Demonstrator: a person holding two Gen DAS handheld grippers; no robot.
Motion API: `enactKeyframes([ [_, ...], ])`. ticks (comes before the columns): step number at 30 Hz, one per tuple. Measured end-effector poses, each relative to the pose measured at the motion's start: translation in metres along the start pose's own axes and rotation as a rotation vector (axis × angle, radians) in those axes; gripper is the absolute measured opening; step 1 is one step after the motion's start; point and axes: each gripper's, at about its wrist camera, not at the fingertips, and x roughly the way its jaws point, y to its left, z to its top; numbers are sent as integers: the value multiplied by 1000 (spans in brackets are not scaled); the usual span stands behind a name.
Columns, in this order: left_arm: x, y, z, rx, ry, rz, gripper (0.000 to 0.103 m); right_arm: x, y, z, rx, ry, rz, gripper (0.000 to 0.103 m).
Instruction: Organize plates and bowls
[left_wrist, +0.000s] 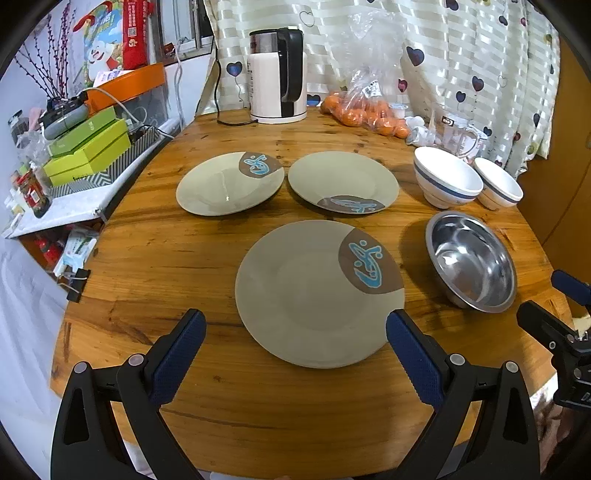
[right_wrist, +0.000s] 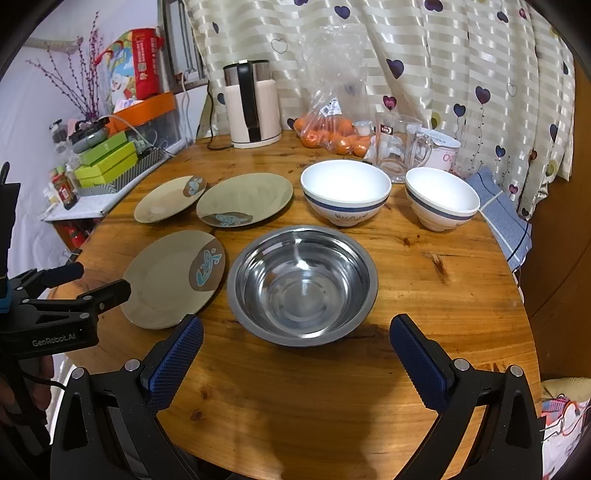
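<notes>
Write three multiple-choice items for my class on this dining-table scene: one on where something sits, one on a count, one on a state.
1. Where does the steel bowl sit?
A. Beside the nearest plate, on its right
B. Stacked on a plate
C. Behind the kettle

2. How many beige plates lie on the wooden table?
A. Two
B. Three
C. Five

3. What state is the right hand-held gripper in?
A. Shut on the steel bowl
B. Shut on a plate
C. Open, holding nothing

Answers:
1. A: the bowl stands on the table, just right of that plate.
2. B: one near plate, plus the far left plate and the far right plate.
3. C: its blue pads stand wide apart over bare wood, short of the bowl.
</notes>
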Motion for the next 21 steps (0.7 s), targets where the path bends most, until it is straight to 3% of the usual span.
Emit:
enactKeyframes([
  [21,-9,1,-6,-11,7,-5,99,-18,3,-5,-4,-47,62,102],
])
